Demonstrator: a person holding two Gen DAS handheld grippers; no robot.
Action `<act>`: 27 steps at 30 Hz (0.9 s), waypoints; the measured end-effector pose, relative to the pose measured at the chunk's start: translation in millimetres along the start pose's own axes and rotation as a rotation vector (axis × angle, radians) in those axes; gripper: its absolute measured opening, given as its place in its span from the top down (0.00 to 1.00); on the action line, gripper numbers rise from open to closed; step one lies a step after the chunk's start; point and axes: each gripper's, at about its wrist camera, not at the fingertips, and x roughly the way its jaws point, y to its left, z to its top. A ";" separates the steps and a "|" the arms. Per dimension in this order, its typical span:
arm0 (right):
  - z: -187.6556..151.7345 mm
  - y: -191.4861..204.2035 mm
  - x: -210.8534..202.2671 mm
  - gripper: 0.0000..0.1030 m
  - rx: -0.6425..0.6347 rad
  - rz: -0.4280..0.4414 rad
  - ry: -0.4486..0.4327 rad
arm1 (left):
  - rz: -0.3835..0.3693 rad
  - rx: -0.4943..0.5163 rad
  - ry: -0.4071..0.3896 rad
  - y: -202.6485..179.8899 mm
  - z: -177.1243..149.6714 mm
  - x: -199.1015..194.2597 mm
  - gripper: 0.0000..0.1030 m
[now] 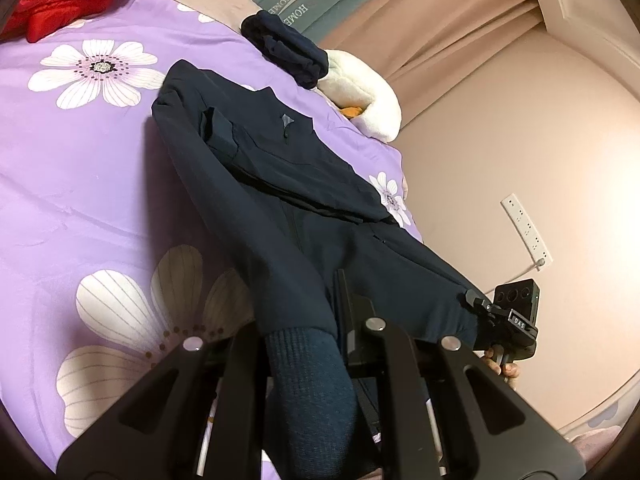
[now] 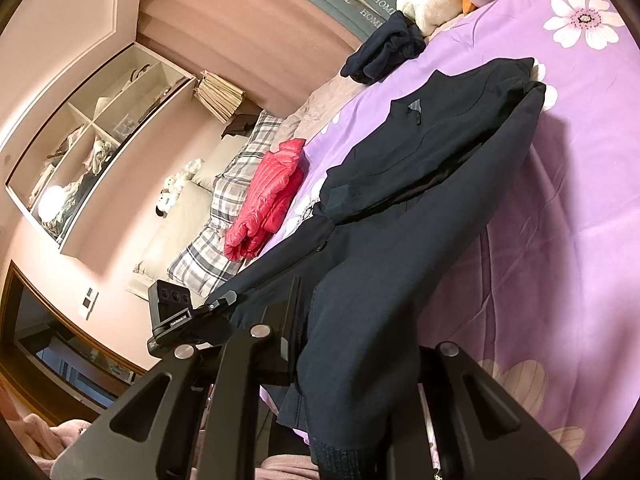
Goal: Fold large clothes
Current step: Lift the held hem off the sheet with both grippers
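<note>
A dark navy jacket [image 1: 280, 184] lies lengthwise on the purple flowered bedcover [image 1: 80, 180], collar at the far end, its near hem lifted off the bed. My left gripper [image 1: 296, 320] is shut on the hem by the ribbed cuff [image 1: 308, 384]. In the left wrist view my right gripper [image 1: 474, 300] pinches the hem's other corner, a person's fingers [image 1: 508, 368] below it. In the right wrist view the jacket [image 2: 400, 200] hangs from my right gripper [image 2: 352, 320], shut on the hem; my left gripper [image 2: 224, 302] grips the far corner. The cloth between them is taut.
A red puffy jacket [image 2: 264, 200] lies at the bed's far side by plaid pillows [image 2: 224, 220]. A folded dark garment [image 1: 288, 52] and a white plush toy [image 1: 368, 92] sit beyond the collar. A power strip [image 1: 528, 232] hangs on the wall; a shelf [image 2: 100, 140] stands behind.
</note>
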 end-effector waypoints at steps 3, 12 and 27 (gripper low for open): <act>0.9 -0.6 -2.3 0.85 -0.011 0.001 0.000 | 0.009 0.007 0.001 -1.5 -1.5 0.6 0.89; -1.8 -15.1 -9.3 0.85 -0.004 0.005 0.003 | 0.040 0.010 0.025 -8.6 -0.7 12.6 0.89; 0.9 -31.5 -13.5 0.85 -0.001 0.056 -0.001 | 0.075 0.039 0.033 -10.0 4.6 11.9 0.89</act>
